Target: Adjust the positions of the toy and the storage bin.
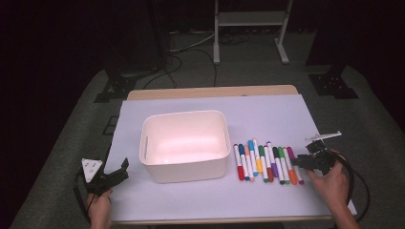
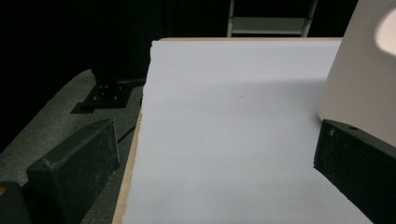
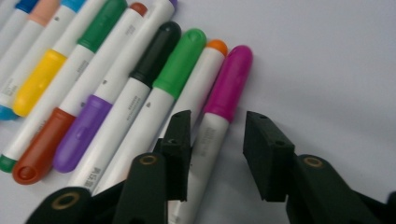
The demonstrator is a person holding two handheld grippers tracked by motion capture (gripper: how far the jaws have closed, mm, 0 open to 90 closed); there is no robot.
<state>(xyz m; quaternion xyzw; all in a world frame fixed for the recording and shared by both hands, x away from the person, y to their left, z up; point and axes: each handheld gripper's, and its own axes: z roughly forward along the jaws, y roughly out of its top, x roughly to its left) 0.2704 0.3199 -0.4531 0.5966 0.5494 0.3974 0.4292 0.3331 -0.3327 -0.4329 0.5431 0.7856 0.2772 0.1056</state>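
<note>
A row of several capped markers lies on the pale mat right of a white bin. The rightmost one, a magenta-capped marker, has its white barrel between the jaws of my right gripper. The jaws stand open on either side of the barrel, and a gap shows on the right side. In the high view my right gripper sits at the right end of the row, over the magenta-capped marker. My left gripper hovers open at the mat's left edge. Nothing is between the wide-apart jaws of my left gripper.
The white bin stands close to my left gripper's right jaw. The mat covers a wooden table whose left edge runs beside my left jaw. Dark floor, cables and a stand base lie beyond the table.
</note>
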